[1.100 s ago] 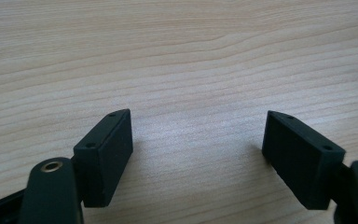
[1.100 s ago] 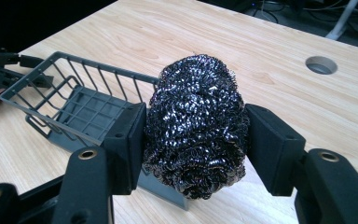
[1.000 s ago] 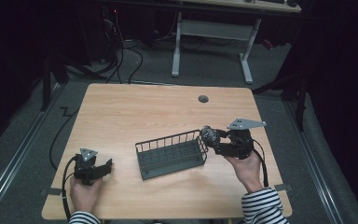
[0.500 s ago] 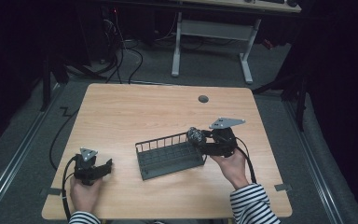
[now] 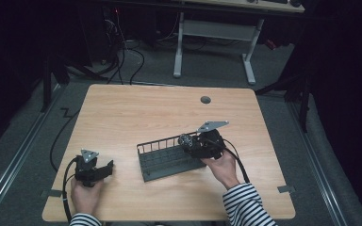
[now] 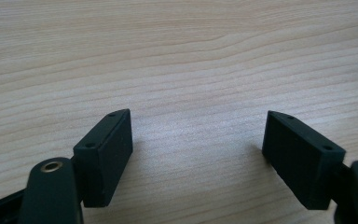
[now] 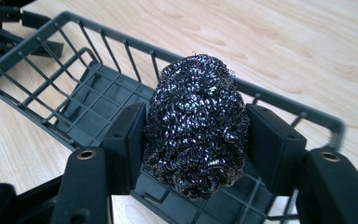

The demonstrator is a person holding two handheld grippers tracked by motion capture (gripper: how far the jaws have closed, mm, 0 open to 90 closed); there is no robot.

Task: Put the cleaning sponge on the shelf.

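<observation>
A dark wire basket (image 5: pixel 167 157) lies on the wooden table, right of centre near the front. My right gripper (image 5: pixel 188 141) is shut on a steel wool scourer (image 7: pixel 196 126), held just above the basket's right end (image 7: pixel 74 88); its pads (image 7: pixel 128 144) squeeze the scourer from both sides. The scourer (image 5: pixel 185 139) shows as a small shiny ball over the basket rim in the high view. My left gripper (image 5: pixel 107 165) rests open on the table at the front left, jaws wide apart over bare wood (image 6: pixel 196 135), nothing between them.
The table (image 5: pixel 160 113) has a round cable hole (image 5: pixel 205 100) near its back edge. Cables trail from both grippers toward the front. Beyond the table stand a white desk frame (image 5: pixel 214 42) and floor cables.
My right gripper has carried the scourer leftward, from beside the basket's right end to over it. The left gripper has stayed still.
</observation>
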